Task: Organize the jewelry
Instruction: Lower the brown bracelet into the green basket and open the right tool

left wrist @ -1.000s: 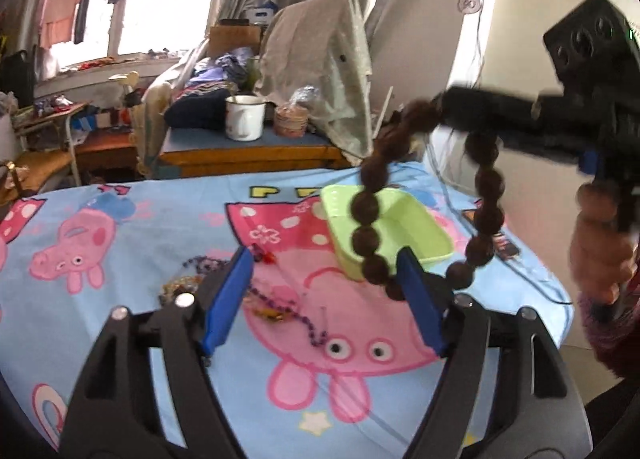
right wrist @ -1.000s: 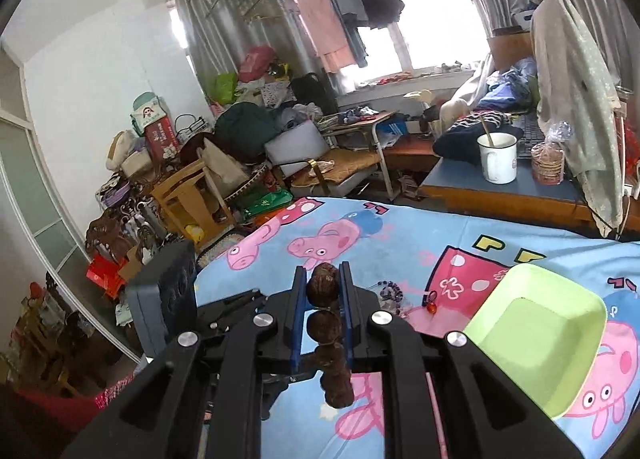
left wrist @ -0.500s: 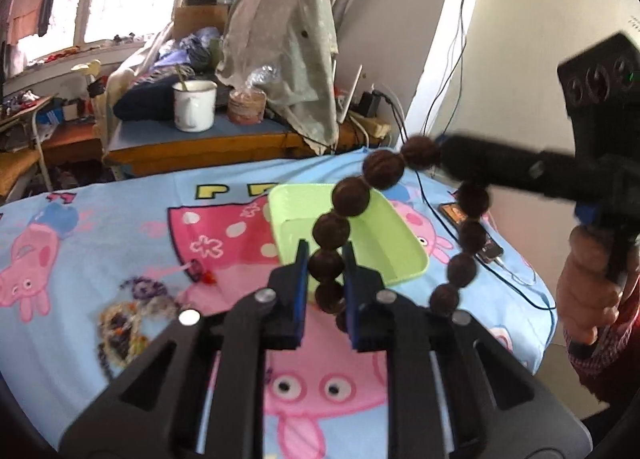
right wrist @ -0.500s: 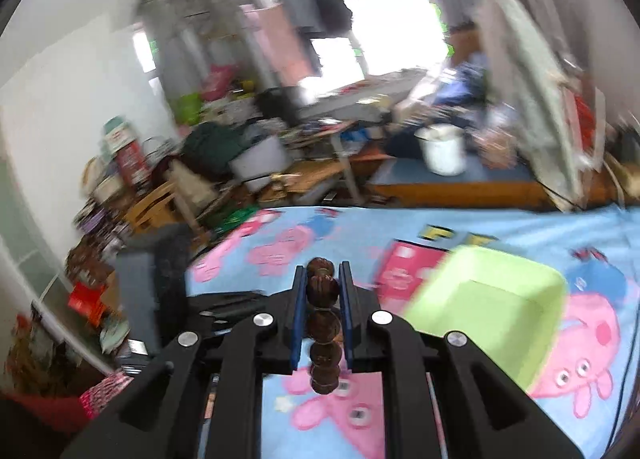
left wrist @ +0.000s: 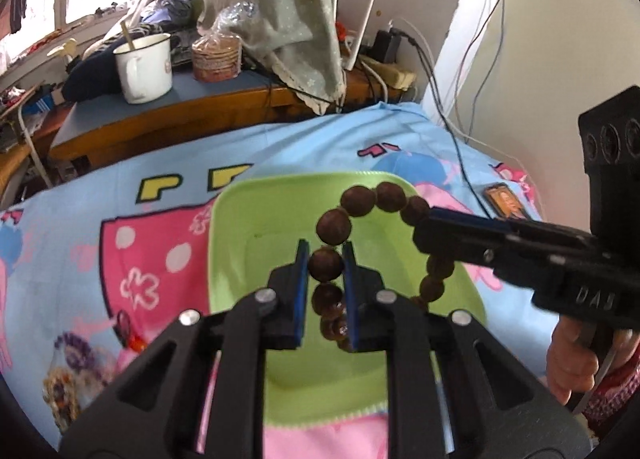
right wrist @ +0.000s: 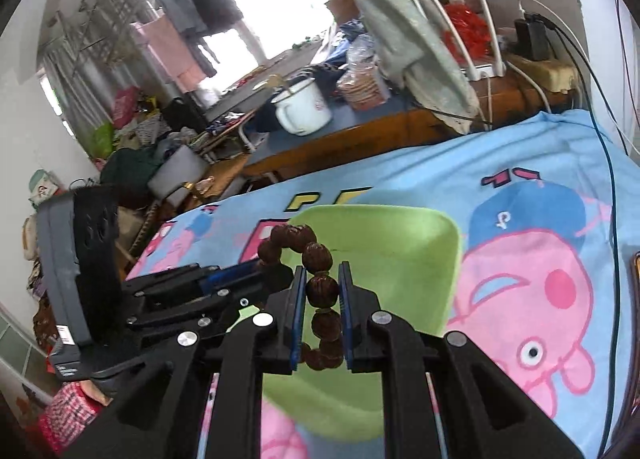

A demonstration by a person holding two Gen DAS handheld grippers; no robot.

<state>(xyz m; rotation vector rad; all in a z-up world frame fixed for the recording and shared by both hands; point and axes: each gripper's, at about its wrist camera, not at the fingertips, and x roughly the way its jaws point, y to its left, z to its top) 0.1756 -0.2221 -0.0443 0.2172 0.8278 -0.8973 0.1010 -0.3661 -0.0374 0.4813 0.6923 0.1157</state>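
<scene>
A bracelet of big brown wooden beads (left wrist: 334, 225) hangs stretched between both grippers, just above a light green tray (left wrist: 256, 235) on the cartoon bedsheet. My left gripper (left wrist: 325, 255) is shut on one bead, with more beads trailing down between its blue pads. My right gripper (left wrist: 424, 227) comes in from the right and pinches the far side of the loop. In the right wrist view the right gripper (right wrist: 322, 279) is shut on a bead of the bracelet (right wrist: 318, 255), over the tray (right wrist: 400, 243). The left gripper (right wrist: 256, 271) holds the loop's left end.
More jewelry lies on the sheet at the left: a tangle of beaded strings (left wrist: 64, 359) and a red bead (left wrist: 134, 339). A small dark card (left wrist: 506, 201) and cables lie by the wall. A desk with a white mug (left wrist: 144, 67) stands behind the bed.
The left gripper, open a second ago, has closed on the bracelet. Both grippers have carried it to the right and down, from above the sheet to over the green tray.
</scene>
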